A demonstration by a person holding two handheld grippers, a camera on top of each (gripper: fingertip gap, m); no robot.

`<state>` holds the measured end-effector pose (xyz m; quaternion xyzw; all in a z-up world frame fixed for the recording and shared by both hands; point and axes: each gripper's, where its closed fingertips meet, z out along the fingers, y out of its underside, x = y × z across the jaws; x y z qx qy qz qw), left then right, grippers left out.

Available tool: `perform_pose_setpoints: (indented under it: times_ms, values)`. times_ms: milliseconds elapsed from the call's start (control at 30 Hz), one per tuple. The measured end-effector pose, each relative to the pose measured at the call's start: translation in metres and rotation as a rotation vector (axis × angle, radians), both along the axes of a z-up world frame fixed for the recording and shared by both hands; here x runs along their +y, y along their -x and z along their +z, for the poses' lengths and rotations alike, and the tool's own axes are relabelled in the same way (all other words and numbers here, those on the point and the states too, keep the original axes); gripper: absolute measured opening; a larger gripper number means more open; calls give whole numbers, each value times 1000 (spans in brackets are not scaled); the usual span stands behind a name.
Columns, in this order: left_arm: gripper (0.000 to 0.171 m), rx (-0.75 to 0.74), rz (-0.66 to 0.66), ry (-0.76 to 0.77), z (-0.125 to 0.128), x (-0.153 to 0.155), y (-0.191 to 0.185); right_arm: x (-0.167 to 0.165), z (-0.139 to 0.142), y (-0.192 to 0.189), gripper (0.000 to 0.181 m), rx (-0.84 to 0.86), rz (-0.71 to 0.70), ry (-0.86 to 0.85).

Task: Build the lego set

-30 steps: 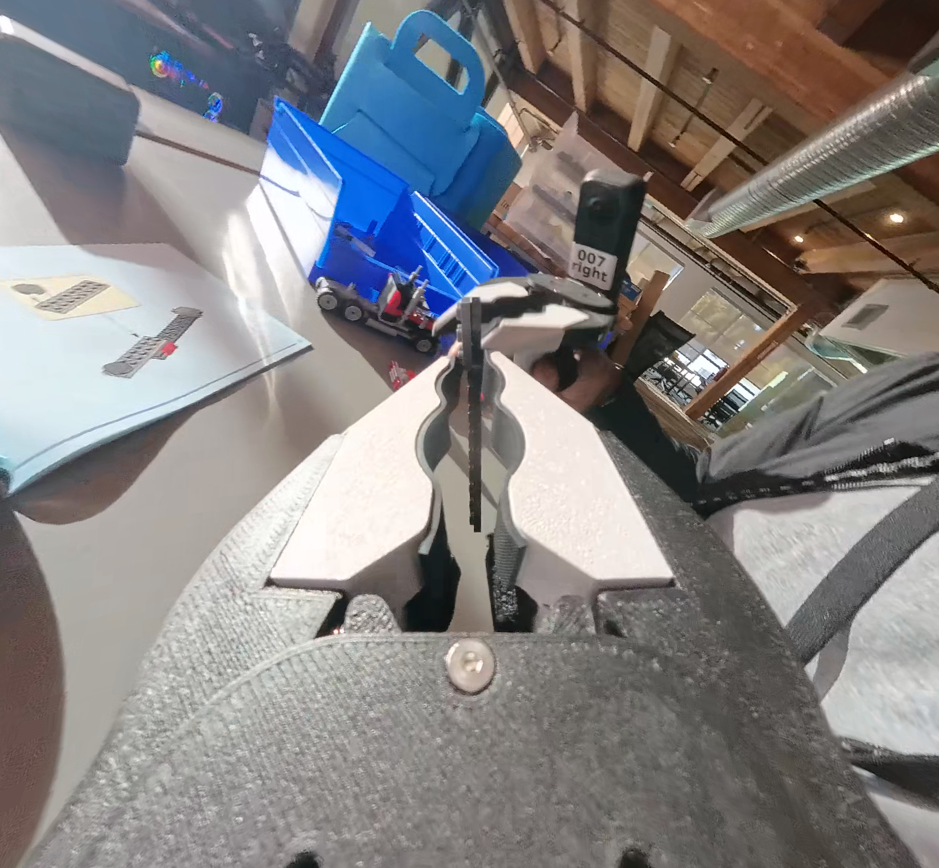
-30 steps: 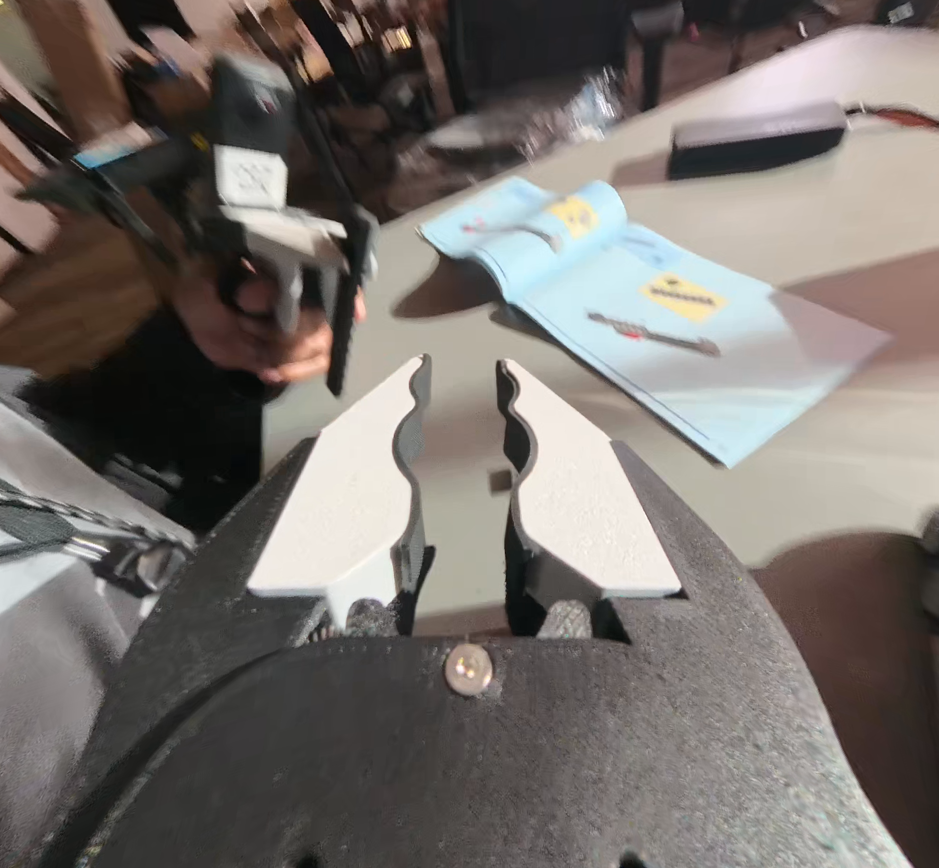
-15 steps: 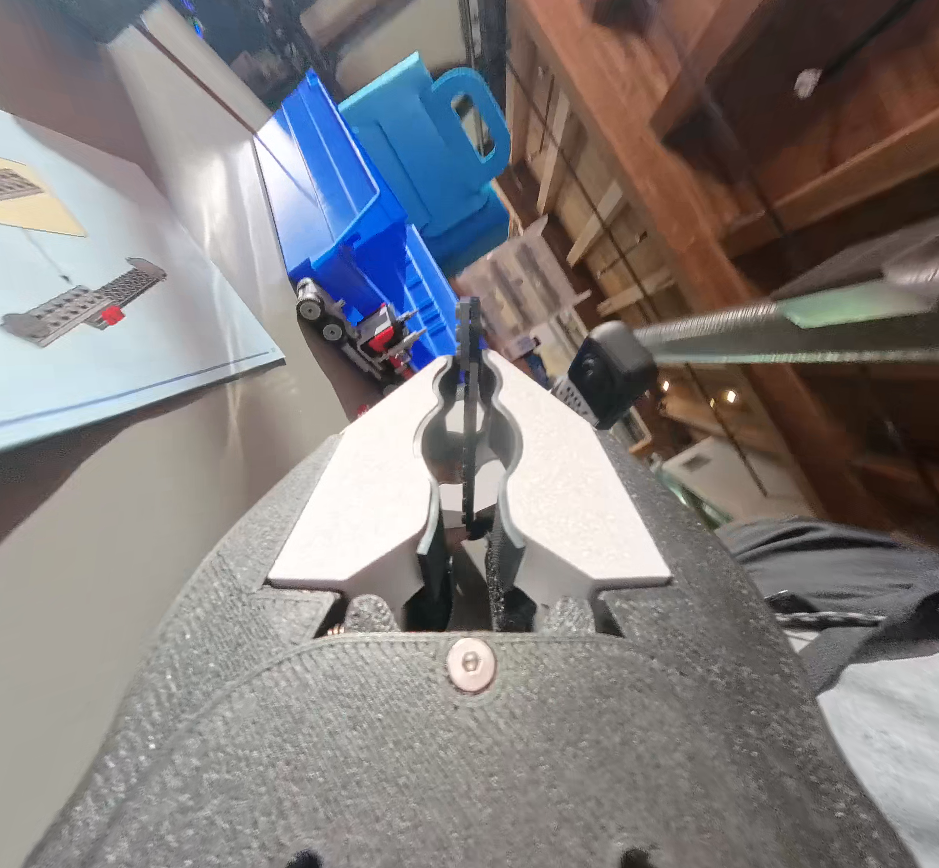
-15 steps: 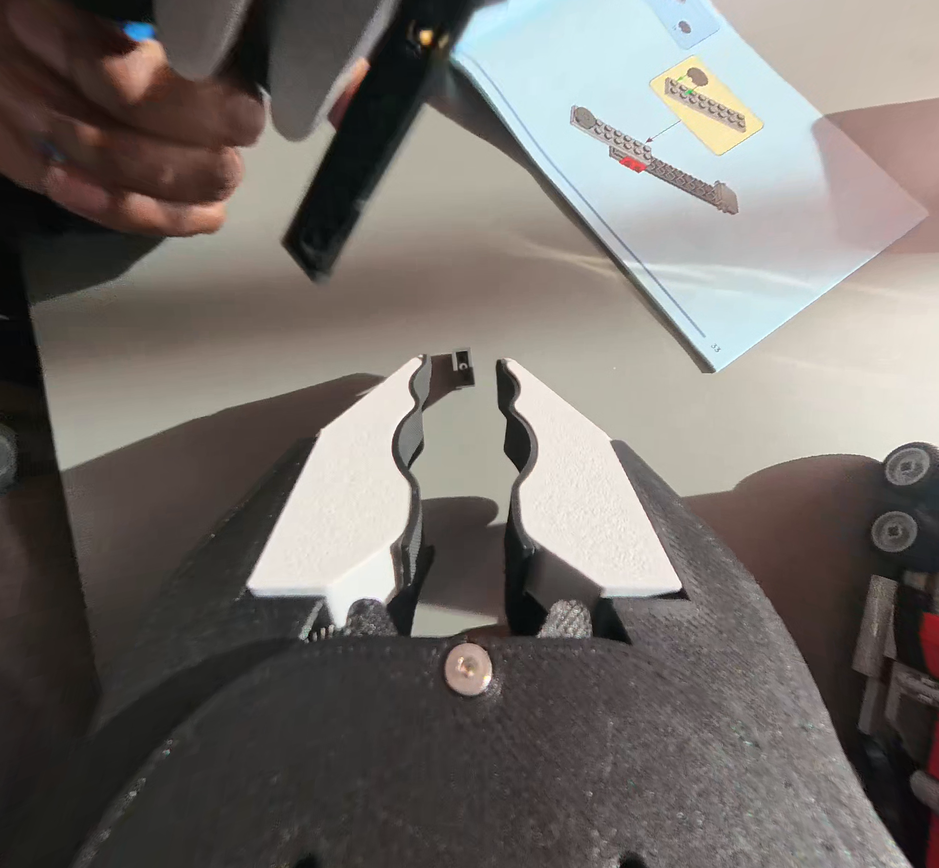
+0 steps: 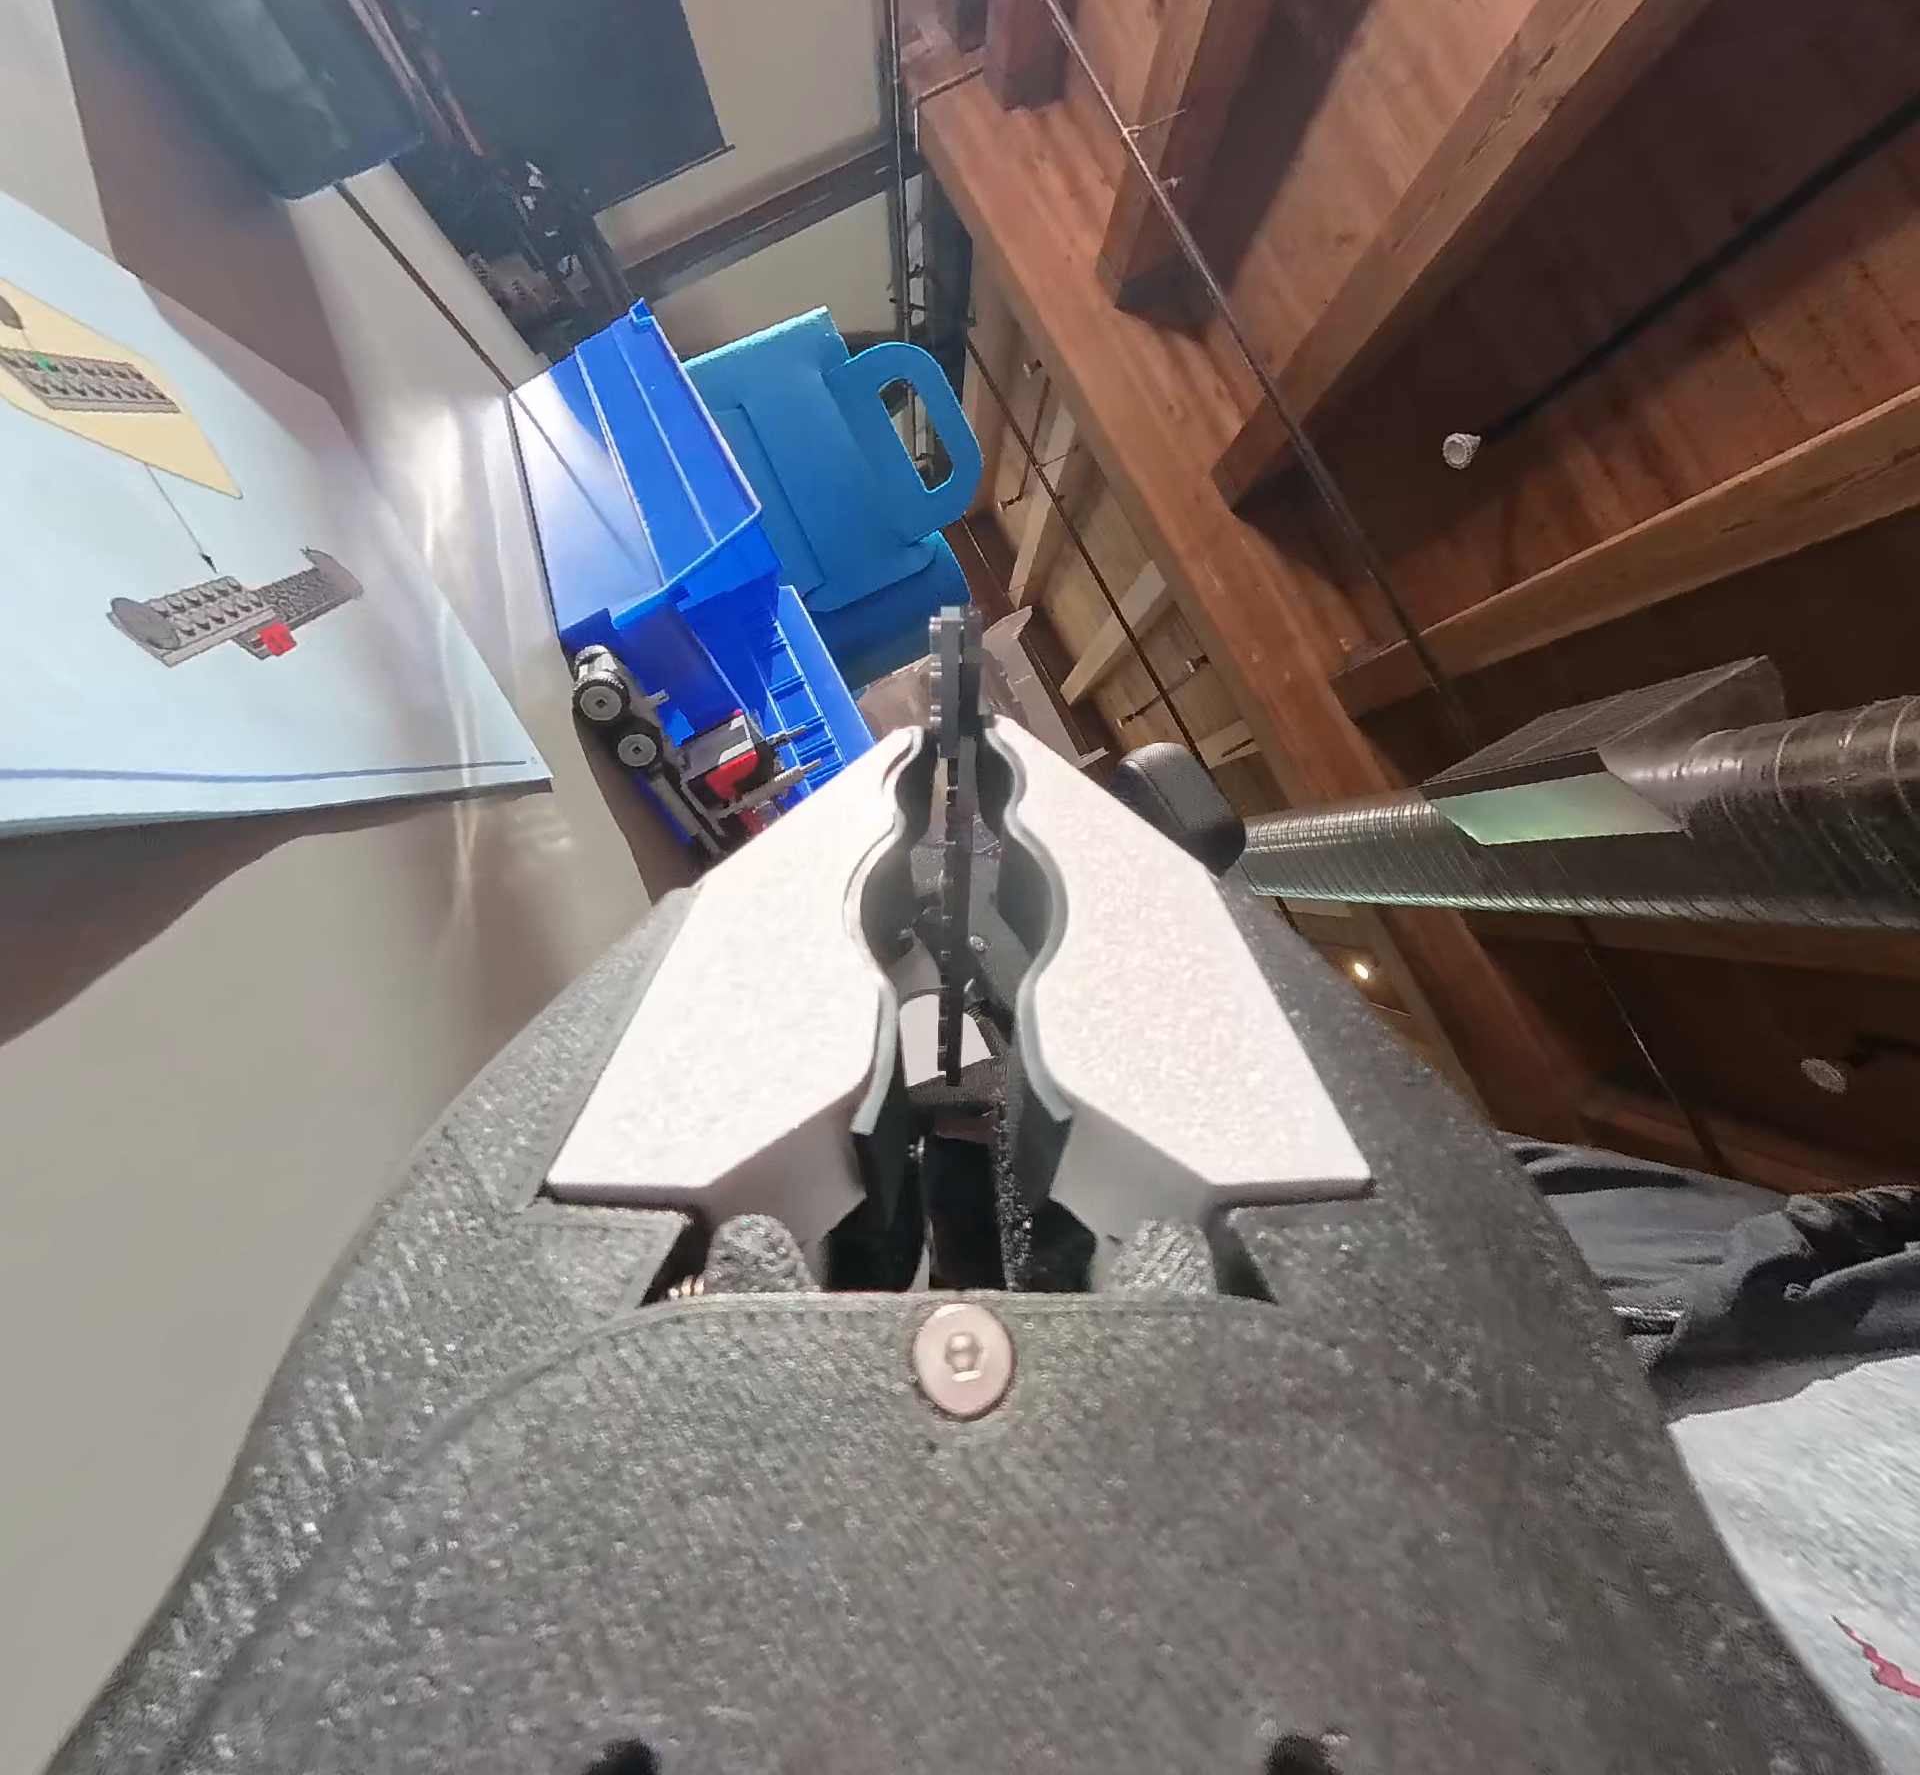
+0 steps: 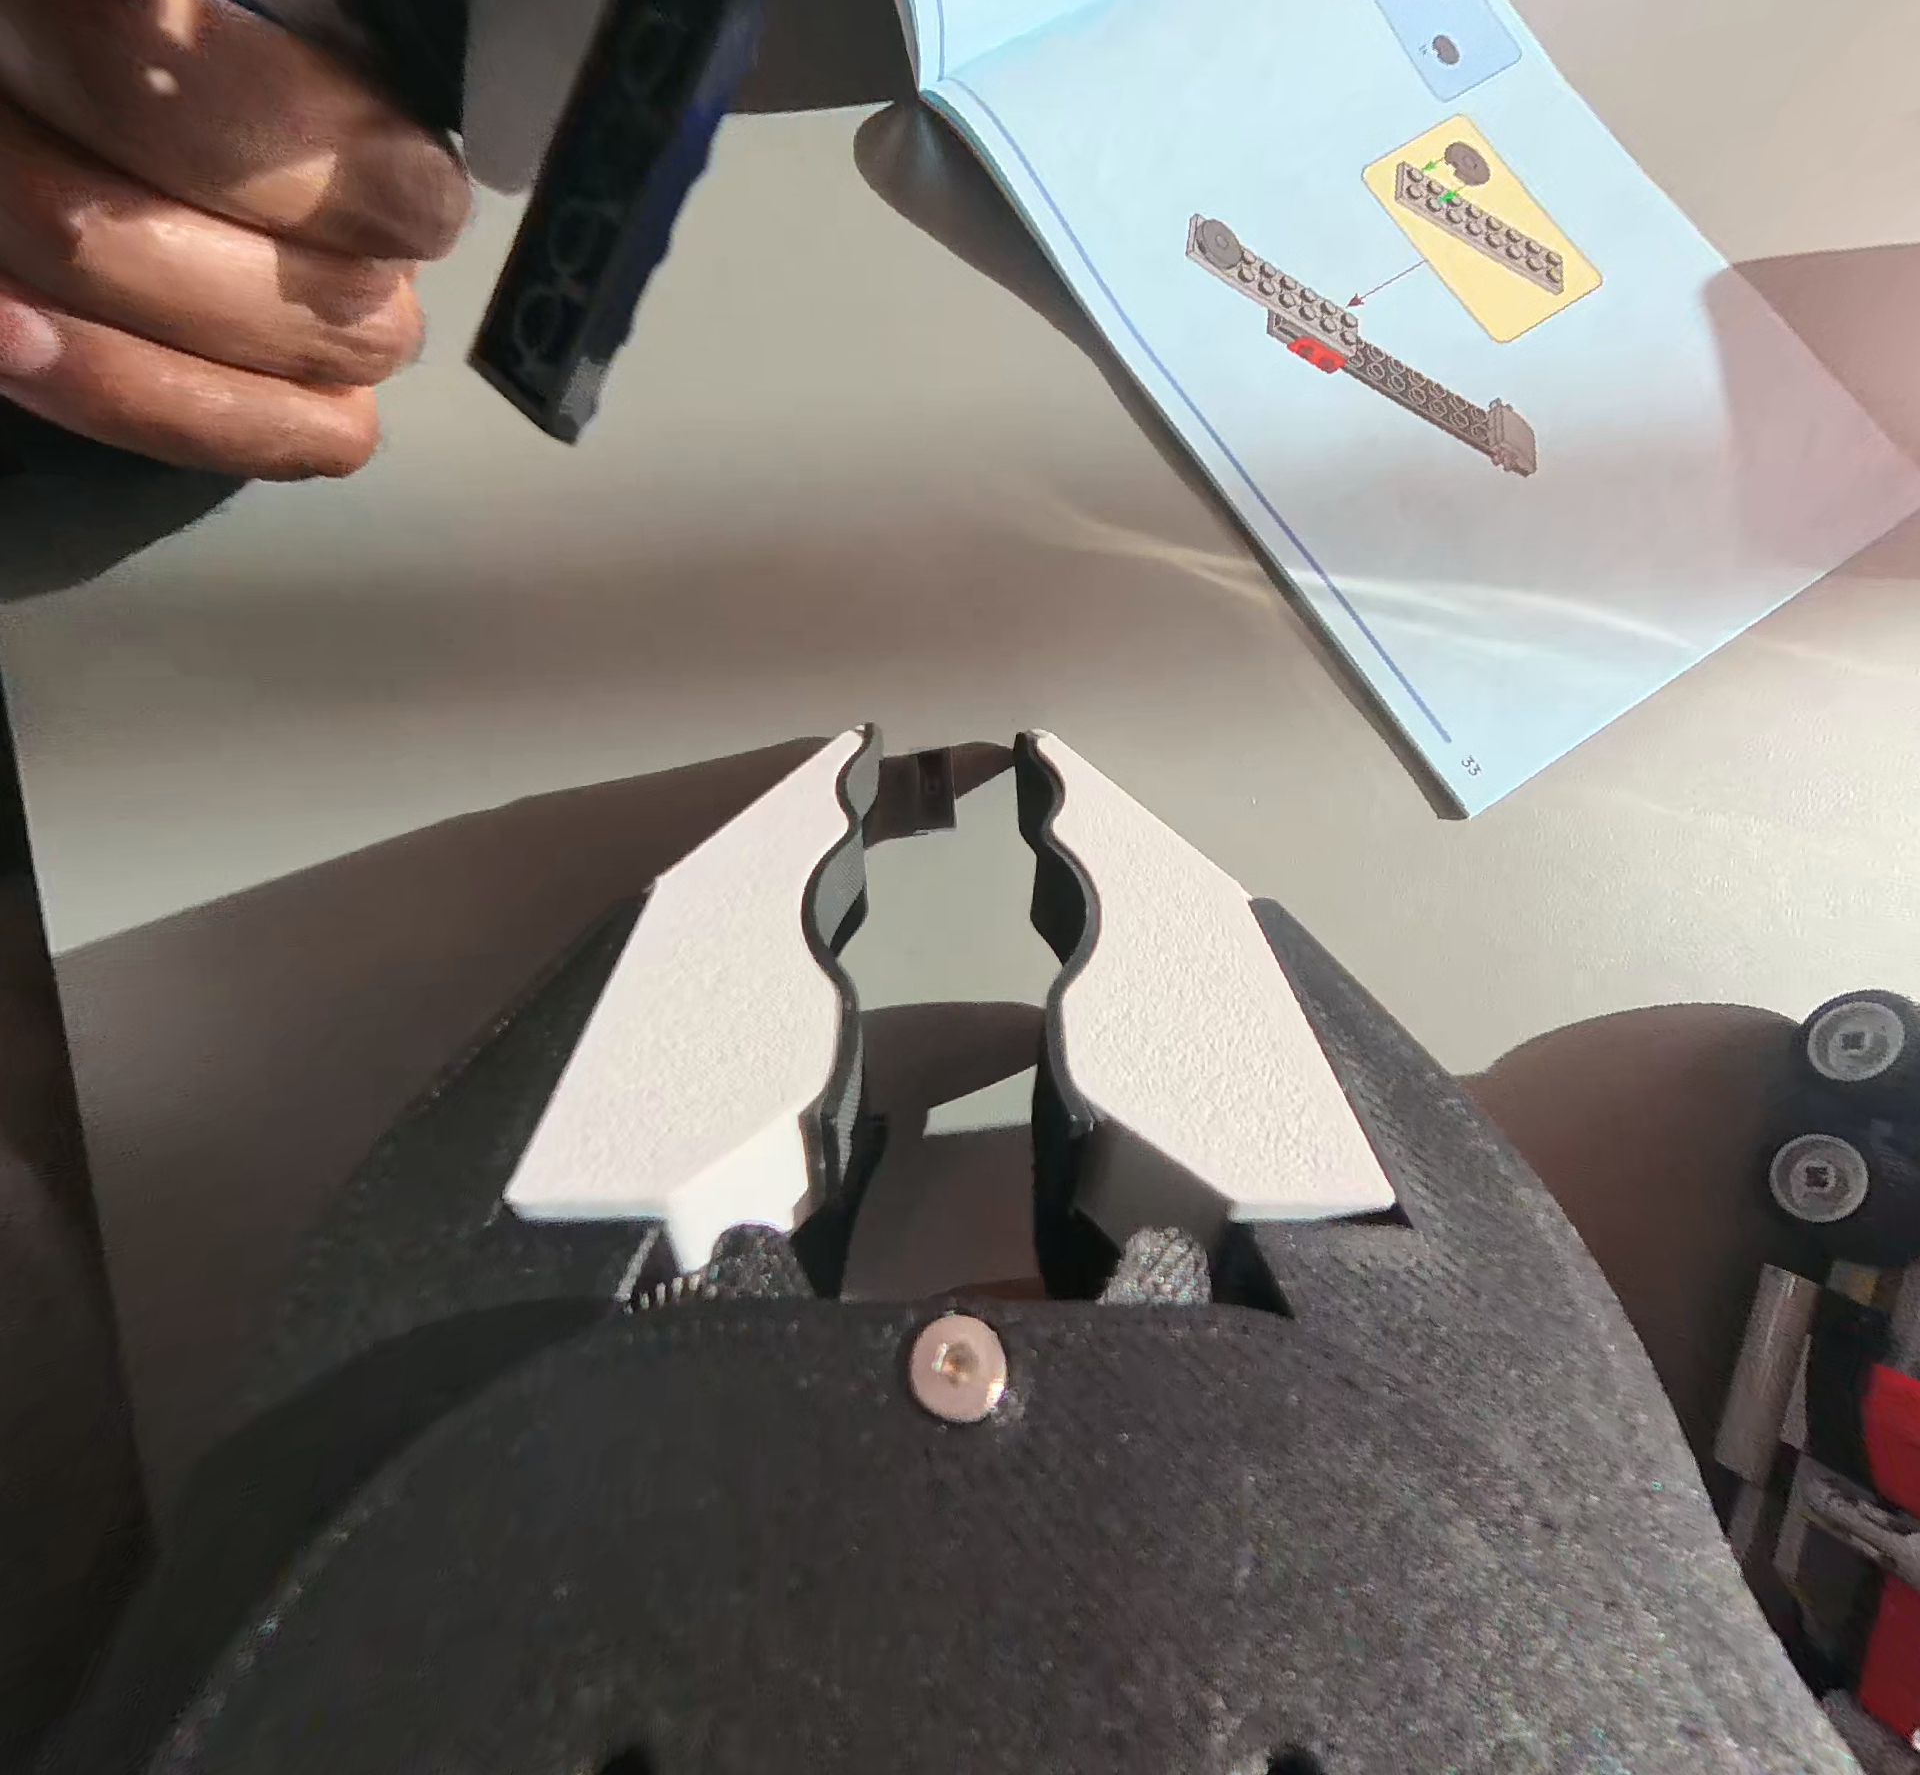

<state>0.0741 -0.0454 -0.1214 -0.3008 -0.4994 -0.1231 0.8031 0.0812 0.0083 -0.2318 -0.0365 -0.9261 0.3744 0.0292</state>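
table [image 6: 727,582]: grey | on it: open booklet [image 6: 1299,354], small dark piece [image 6: 928,790], truck model [image 5: 686,749], blue bin [image 5: 644,520]

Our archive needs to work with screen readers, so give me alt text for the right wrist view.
The open right gripper hovers low over a grey table, a small dark piece lying between its fingertips. Upper left, a hand holds the left gripper, which holds a long black plate; an open instruction booklet lies upper right.
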Motion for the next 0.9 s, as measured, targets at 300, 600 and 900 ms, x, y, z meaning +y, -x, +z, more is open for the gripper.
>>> perform_pose_setpoints:
  times_ms: [300, 600, 900]
  values:
    - [8, -77, -37, 53, -12, 1, -3, 3, 0, -1, 30, -32, 17, -8]
    - [8, -110, -50, 97, -18, 0, -4, 7, 0, 3, 22, -31, 19, -7]
    - [8, -111, -58, 113, -19, 0, -4, 12, 0, 0, 23, -31, 59, -24]
